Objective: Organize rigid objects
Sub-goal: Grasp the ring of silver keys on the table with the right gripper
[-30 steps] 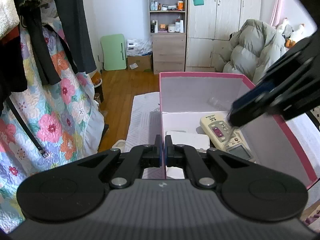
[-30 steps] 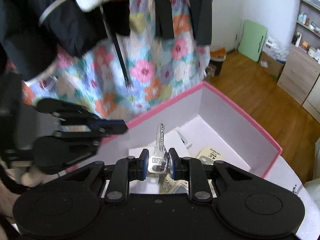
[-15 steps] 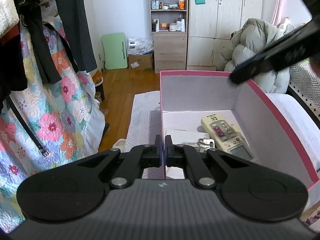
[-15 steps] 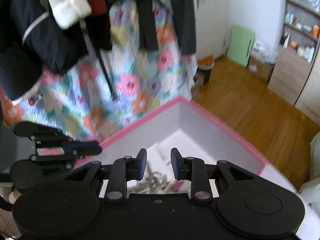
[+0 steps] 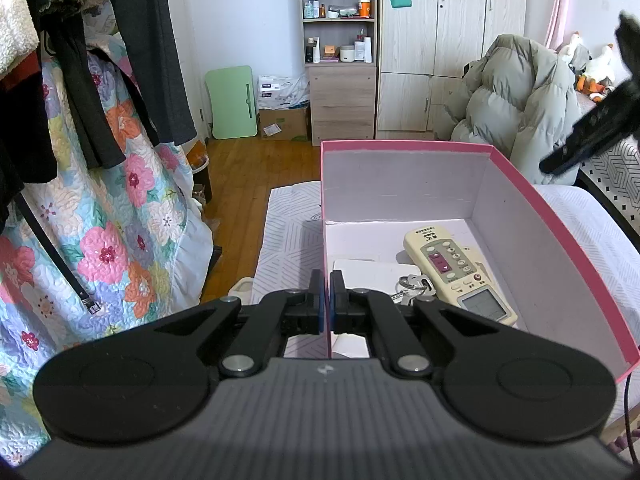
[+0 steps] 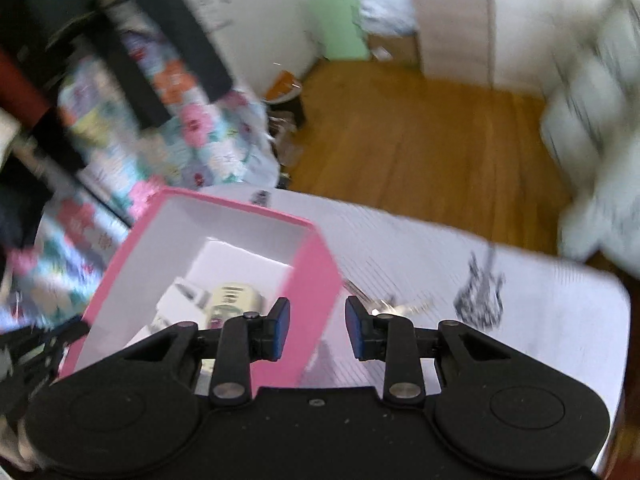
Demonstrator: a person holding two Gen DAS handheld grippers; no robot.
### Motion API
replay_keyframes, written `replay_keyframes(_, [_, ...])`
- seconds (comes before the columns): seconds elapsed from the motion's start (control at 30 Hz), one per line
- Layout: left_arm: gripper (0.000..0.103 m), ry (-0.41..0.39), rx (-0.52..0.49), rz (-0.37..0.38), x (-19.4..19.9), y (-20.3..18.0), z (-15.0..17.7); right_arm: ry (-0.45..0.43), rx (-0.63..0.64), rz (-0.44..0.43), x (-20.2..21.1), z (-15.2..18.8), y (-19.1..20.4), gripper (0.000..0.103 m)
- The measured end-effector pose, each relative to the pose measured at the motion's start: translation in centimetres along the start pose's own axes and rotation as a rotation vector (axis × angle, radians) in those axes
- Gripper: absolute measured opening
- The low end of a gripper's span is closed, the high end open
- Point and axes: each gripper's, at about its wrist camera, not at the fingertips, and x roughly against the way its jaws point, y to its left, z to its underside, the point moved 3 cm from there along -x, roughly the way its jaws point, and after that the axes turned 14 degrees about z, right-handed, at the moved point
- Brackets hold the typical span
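Hovering empty with jaws just opened, the right gripper (image 6: 316, 326) faces a blurred metallic object (image 6: 394, 305) just ahead-right, beside the pink box (image 6: 316, 272), whose wall the left gripper (image 5: 326, 300) clamps.

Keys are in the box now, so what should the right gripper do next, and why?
Probably ease the right gripper toward the metal items lying on the cloth just past its right finger. Its jaws have just been opening and hold nothing, the keys already lie in the box, and the left gripper pinches the box wall.
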Motion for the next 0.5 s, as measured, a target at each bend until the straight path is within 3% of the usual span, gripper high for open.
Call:
replay_keyframes(0.2, [0.002,-0.002,-0.001,0.004,0.0,0.0,0.0,0.089,-0.140,-0.026,-4.9,1.4,-2.3,0.036])
replay_keyframes(0.33, [0.002,-0.004,0.019,0.010,-0.1,0.2,0.0,0.099,-0.219,-0.024,-7.1,1.1,-2.5,0.037])
replay_keyframes(0.5, [0.002,-0.004,0.008,0.003,-0.1,0.4,0.0,0.104,-0.157,0.063,-9.7,0.1,-1.2,0.037])
